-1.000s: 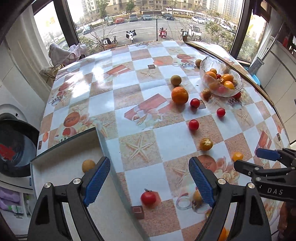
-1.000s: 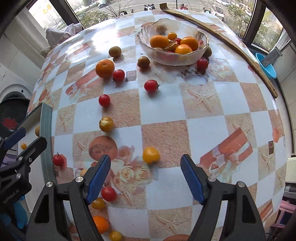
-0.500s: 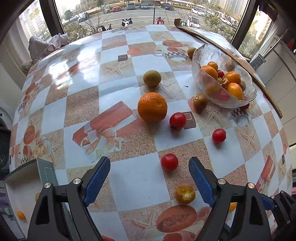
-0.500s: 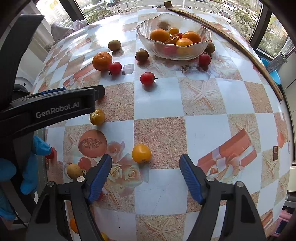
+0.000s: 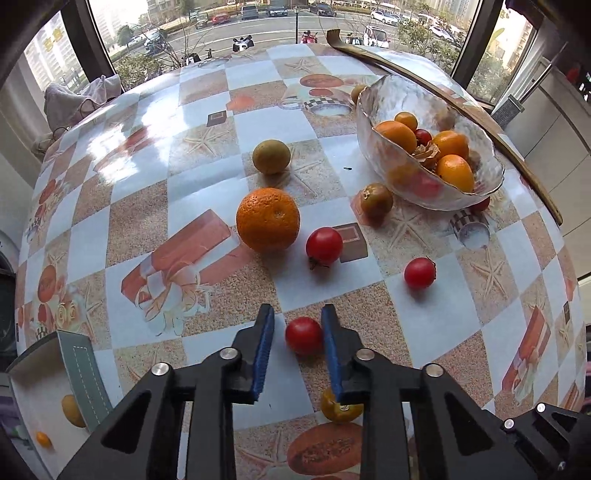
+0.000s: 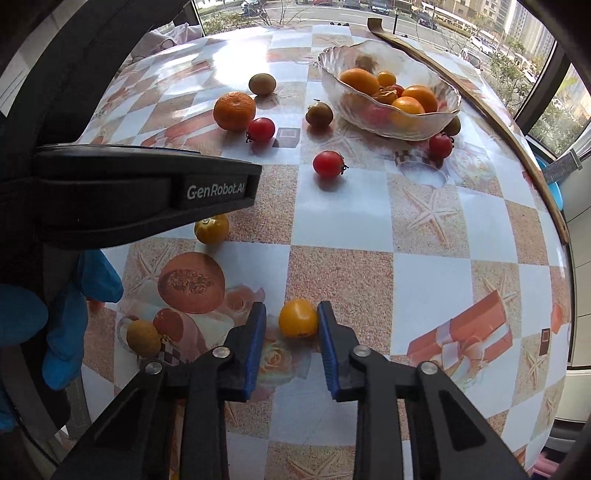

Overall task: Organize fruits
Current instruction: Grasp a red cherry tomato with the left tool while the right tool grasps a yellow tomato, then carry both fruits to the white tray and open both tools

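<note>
Blue-padded jaws of the left gripper and right gripper have just closed around a red cherry tomato and a yellow cherry tomato, both short of the glass bowl. Gentle, centred lifts should avoid bruising.

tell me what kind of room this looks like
Probably a home dining or kitchen corner: a round table with a printed oilcloth, a glass fruit bowl, and big windows overlooking a street with parked cars.
</note>
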Demonstrator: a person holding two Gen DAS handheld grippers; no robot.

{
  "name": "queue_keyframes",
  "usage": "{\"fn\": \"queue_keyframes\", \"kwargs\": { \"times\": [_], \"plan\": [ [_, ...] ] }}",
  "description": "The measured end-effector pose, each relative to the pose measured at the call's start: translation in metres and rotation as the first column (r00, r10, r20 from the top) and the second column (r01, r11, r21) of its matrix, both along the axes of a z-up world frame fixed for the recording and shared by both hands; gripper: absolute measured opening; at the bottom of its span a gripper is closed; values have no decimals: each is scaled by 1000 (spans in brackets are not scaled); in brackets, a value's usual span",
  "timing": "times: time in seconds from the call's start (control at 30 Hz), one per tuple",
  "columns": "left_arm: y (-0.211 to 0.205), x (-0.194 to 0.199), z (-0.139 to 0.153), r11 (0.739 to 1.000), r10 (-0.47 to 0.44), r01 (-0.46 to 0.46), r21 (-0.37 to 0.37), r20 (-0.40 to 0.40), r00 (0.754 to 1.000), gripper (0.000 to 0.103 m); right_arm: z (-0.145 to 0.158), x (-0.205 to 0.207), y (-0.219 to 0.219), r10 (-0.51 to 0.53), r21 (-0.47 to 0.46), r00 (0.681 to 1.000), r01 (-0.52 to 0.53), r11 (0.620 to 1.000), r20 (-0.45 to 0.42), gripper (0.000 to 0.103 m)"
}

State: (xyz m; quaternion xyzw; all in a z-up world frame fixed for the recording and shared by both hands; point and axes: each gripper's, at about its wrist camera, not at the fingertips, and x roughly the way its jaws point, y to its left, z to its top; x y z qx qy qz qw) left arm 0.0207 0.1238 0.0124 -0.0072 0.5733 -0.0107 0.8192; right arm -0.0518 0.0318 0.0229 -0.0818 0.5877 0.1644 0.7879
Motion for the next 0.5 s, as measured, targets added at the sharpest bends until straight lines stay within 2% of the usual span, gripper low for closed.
{"fn": "queue_keyframes", "kwargs": {
  "times": [0.2, 0.5],
  "plan": [
    [13, -9, 10, 996, 37, -36, -81, 9, 999, 20, 3, 6, -21, -53, 101, 997, 58, 993, -49, 21],
    [34, -41, 44, 993, 64, -57, -101, 65, 996, 20, 23, 11, -42, -94, 179, 992, 107, 978, -79, 21]
  ]
}}
